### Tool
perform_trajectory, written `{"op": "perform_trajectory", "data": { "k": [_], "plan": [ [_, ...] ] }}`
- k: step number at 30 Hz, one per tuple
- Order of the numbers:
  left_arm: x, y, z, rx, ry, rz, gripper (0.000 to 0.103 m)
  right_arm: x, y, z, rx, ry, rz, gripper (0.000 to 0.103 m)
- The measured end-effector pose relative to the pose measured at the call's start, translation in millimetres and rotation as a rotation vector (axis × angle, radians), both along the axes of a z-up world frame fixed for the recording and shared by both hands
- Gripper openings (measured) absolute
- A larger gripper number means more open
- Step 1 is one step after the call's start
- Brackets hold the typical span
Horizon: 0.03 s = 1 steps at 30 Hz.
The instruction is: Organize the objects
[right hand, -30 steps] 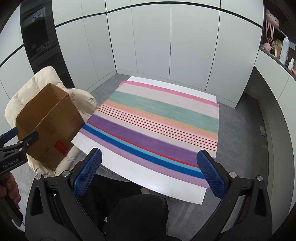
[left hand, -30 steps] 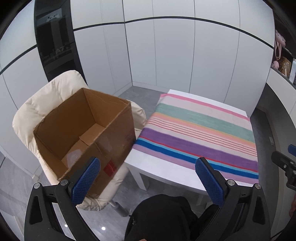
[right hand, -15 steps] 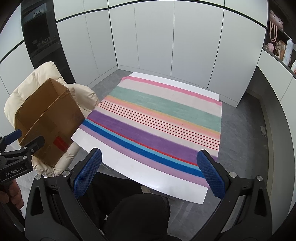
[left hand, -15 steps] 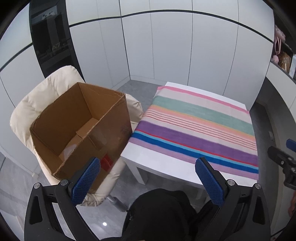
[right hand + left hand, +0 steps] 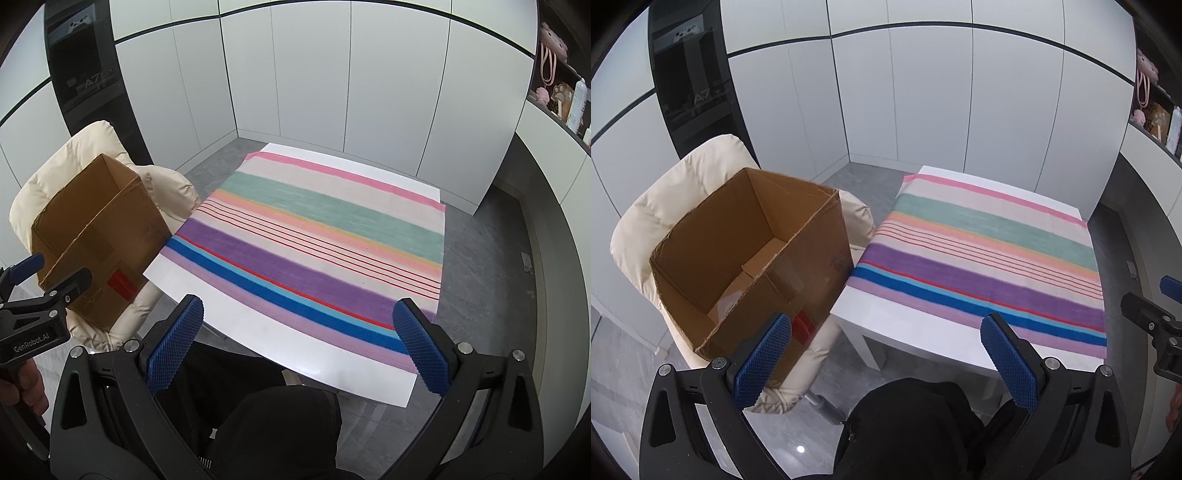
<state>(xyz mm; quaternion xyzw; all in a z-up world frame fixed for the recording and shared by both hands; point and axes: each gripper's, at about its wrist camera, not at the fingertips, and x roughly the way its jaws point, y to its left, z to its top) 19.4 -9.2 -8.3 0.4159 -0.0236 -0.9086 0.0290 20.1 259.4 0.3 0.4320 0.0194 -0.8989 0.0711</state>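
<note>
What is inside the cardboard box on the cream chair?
The cardboard box looks empty of objects: only its folded bottom flaps and a pale, shiny patch, perhaps tape, show. The near wall hides the closest strip of its floor. It sits on the cream chair.

Each gripper has a black plastic frame with triangular cut-outs and silver screws at its pivots. The left gripper (image 5: 886, 358) and the right gripper (image 5: 293, 345) both carry blue pads (image 5: 762, 360) with a fine diamond-grid texture. White lettering reading "GenRobot.AI" marks the left gripper's side in the right wrist view. The person wears black clothing (image 5: 284, 435).
</note>
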Motion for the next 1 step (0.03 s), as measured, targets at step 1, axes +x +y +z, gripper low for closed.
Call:
{"op": "perform_trajectory", "data": {
  "k": [1],
  "plan": [
    [0.0,0.2,0.1,0.001,-0.001,-0.001,0.103,0.1,-0.1,-0.1,0.001,0.000,0.000,0.103]
  ]
}}
